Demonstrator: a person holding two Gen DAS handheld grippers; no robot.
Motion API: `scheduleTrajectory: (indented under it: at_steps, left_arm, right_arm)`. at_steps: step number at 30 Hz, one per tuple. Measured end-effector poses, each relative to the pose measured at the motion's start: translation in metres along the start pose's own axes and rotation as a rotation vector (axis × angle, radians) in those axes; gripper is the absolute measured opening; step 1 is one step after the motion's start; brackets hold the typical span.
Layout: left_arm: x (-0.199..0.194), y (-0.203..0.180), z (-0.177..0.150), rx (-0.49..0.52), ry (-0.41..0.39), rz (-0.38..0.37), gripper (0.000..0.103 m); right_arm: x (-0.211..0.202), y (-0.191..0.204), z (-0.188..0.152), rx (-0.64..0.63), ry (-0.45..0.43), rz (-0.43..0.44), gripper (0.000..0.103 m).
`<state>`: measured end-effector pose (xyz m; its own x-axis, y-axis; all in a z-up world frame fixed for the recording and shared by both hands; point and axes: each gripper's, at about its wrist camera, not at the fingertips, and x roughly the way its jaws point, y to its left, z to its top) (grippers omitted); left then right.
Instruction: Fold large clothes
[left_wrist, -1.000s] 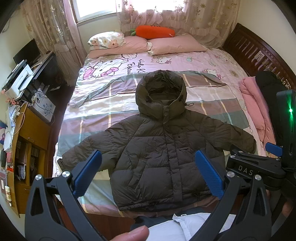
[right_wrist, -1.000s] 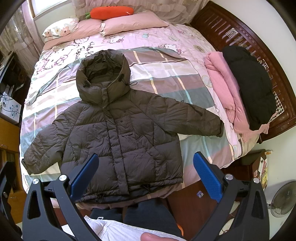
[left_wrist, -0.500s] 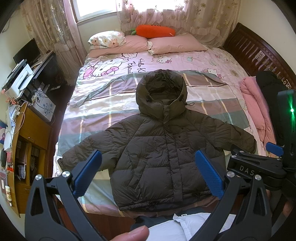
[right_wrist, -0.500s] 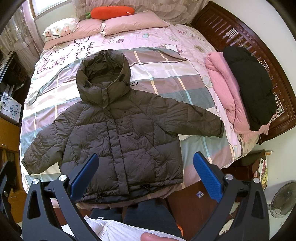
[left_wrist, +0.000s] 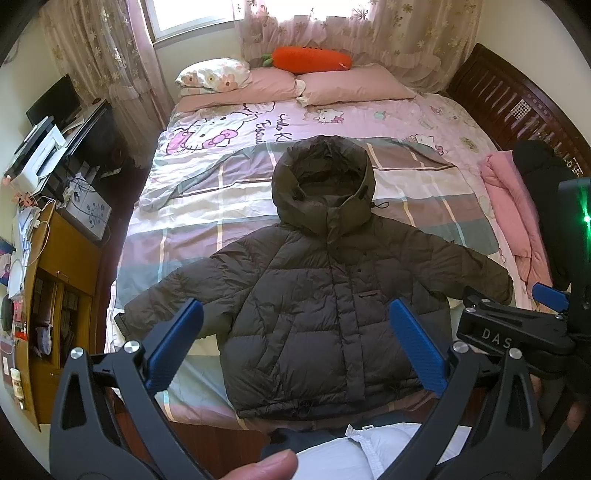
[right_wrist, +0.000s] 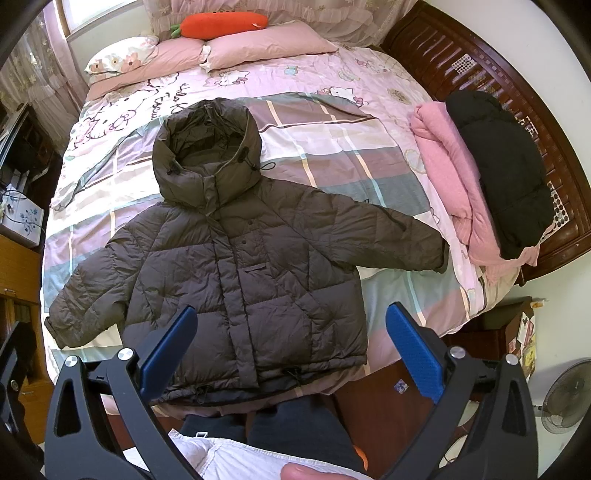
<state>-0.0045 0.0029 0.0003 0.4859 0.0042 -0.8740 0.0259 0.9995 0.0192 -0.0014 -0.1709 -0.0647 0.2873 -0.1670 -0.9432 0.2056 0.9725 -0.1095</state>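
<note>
A dark olive hooded puffer jacket lies flat and face up on the bed, sleeves spread out, hood pointing to the pillows; it also shows in the right wrist view. My left gripper is open and empty, held above the jacket's hem at the bed's foot. My right gripper is open and empty, held above the hem too. The right gripper's body shows at the right edge of the left wrist view.
The bed has a pink and plaid quilt, pillows and an orange carrot cushion. Folded pink and black clothes lie on its right side. A wooden cabinet stands left, a fan on the floor right.
</note>
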Motion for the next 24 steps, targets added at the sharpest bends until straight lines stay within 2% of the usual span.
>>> scheduleTrajectory:
  at_steps: [17, 24]
  left_arm:
    - [0.001, 0.000, 0.001, 0.000, 0.003, 0.000, 0.101]
    - [0.003, 0.009, -0.014, -0.008, 0.005, -0.001, 0.101]
  right_arm:
    - [0.001, 0.001, 0.000, 0.000, 0.000, 0.002, 0.102]
    - [0.001, 0.001, 0.000, 0.001, 0.001, 0.003, 0.102]
